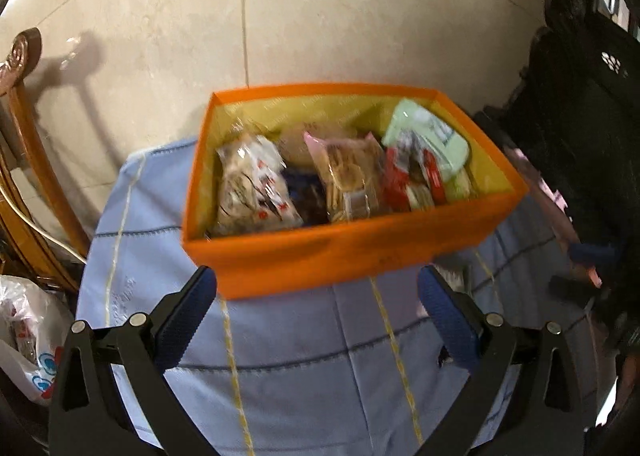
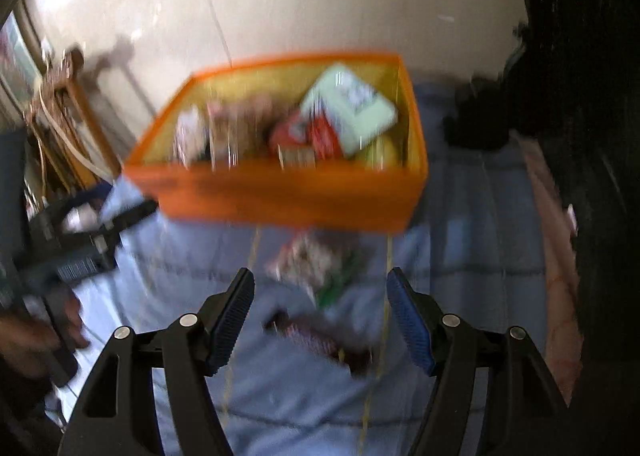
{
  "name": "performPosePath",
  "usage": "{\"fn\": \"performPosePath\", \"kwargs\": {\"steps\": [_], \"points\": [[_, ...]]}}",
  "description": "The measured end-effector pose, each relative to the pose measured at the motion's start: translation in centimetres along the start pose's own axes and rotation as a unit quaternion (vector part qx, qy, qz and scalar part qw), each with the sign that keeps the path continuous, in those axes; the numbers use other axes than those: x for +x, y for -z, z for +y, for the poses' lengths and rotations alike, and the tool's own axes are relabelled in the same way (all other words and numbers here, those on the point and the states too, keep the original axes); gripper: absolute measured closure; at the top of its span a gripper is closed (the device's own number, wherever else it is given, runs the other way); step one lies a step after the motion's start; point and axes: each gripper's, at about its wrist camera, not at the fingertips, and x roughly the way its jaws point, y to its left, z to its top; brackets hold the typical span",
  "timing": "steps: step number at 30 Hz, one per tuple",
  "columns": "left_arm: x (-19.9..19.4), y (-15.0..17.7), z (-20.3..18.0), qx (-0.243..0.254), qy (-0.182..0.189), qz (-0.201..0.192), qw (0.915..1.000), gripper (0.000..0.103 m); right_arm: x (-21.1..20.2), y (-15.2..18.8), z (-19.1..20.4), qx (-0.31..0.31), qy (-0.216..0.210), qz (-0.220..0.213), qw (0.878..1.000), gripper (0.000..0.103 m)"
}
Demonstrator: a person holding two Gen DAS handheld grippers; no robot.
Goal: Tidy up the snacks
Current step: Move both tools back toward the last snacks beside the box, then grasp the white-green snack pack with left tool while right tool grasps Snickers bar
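Container: orange rectangular fabric box with yellow lining [image 1: 340, 256], standing on the pale blue quilted cloth with yellow stitch lines [image 1: 300, 376]; it holds most of the snacks.
Contents: clear crinkled bag of wrapped sweets [image 1: 252, 188] at the left end, clear packet of stacked crackers [image 1: 348, 180] in the middle, red-and-white packet [image 1: 412, 180] beside it, pale green flat packet [image 1: 432, 136] leaning at the right end.
Loose snacks: blurred white, red and green packet [image 2: 316, 268] on the cloth just in front of the box, and a dark wrapped bar [image 2: 320, 340] nearer the right tongs; motion blur hides their print.
Left gripper [image 1: 318, 288]: jaws spread wide, holding nothing, poised just before the near wall of the box.
Right gripper [image 2: 320, 296]: jaws wide apart, empty, above the two loose snacks, which lie between the fingers in its view.
Handling (judged): the packets look light, soft and crinkly, with slippery film and contents that may crush; best pinched across a flat sealed edge or the narrow middle, with gentle pressure.
Progress (judged): nearly done, two items left outside the box.
Surroundings: beige tiled floor [image 1: 320, 16]; carved wooden chair [image 1: 28, 136]; white plastic bag [image 1: 28, 340].
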Motion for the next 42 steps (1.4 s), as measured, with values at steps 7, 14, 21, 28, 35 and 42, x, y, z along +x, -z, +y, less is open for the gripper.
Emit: {"fn": "performPosePath", "kwargs": {"steps": [7,14,21,28,35,42], "points": [[3.1,1.6,-3.6,0.034,0.018,0.025,0.9989,0.004,3.9,4.9,-0.5,-0.002,-0.013,0.05,0.999,0.034],[7.4,2.6,-8.4,0.077,0.044,0.046,0.995,0.004,6.9,5.5,0.6,-0.036,-0.016,0.07,0.997,0.035],[12.4,2.5,-10.7,0.084,0.047,0.067,0.993,0.004,9.1,5.1,0.5,-0.049,-0.024,0.066,0.996,0.038],[14.6,3.9,-11.1,0.084,0.047,0.064,0.9933,0.004,10.1,4.9,1.0,-0.054,-0.035,0.05,0.997,0.039],[14.0,5.0,-6.2,0.027,-0.001,0.056,0.998,0.004,10.1,5.0,2.6,-0.076,-0.02,0.049,0.996,0.039],[12.9,6.4,-3.1,0.01,-0.019,0.062,0.9978,0.004,10.5,5.3,5.8,-0.115,0.006,0.05,0.992,0.045]]}}
